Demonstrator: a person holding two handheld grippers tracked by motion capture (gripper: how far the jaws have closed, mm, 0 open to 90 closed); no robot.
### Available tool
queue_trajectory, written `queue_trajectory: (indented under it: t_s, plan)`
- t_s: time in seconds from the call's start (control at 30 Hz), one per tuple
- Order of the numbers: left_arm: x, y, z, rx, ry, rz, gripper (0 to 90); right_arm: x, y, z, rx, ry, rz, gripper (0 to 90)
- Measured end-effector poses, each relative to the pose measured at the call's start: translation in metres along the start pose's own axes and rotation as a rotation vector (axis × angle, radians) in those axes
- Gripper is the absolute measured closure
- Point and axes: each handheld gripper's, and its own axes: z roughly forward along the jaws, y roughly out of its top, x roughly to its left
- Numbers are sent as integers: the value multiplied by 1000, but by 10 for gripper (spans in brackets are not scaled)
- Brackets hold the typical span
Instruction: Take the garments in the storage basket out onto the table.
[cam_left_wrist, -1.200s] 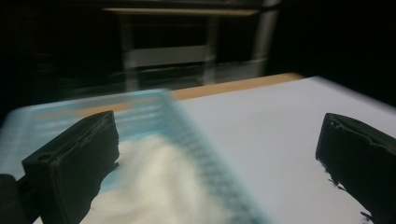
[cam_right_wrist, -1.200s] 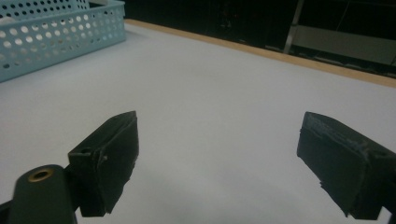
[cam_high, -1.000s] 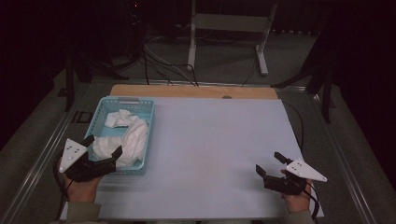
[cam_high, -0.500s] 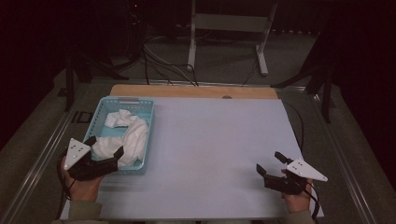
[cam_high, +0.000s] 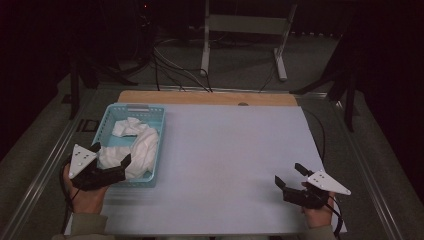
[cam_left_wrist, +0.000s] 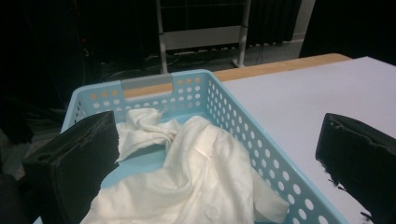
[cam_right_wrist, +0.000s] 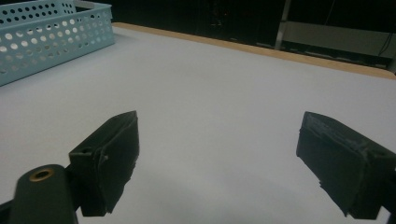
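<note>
A pale blue perforated plastic basket (cam_high: 155, 145) sits near the left edge of the counter (cam_high: 230, 150), and everything else here reads from it. Inside the basket lies a crumpled white cloth (cam_high: 137, 147), bunched loosely, filling most of the floor and riding up toward the near right wall.

The left tool (cam_high: 111, 156) hangs at the basket's near end, tilted in over the rim with its jaws spread wide apart and nothing between them. In the left gripper view one jaw stands over the cloth (cam_left_wrist: 187, 172) inside the basket and the other outside the basket's right wall (cam_left_wrist: 261, 154), so the opening straddles that wall and the cloth's near fold. That stance suggests an approach for a pinch on the fabric: the wide spread gives room to take a thick fold, and coming from the near end keeps the tall far wall with its handle slot out of the way. The jaws do not seem to touch the cloth yet.

The right tool (cam_high: 289, 175) rests well to the right of the basket, low over bare counter, also gaping wide and empty. In its own view the basket (cam_right_wrist: 51, 37) shows far off at the upper left. It looks parked there, clear of the work but ready, perhaps to receive or spread the cloth on the open surface.
</note>
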Motion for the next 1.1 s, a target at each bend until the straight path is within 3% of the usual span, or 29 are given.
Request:
queue_trajectory:
  t_s: [0.6, 1.1]
  plan:
    - [3, 13, 15, 48, 11, 19, 7, 0, 0, 0, -4, 4, 3, 132]
    - [7, 22, 26, 55, 4, 40, 7, 1, 0, 0, -7, 9, 2, 132]
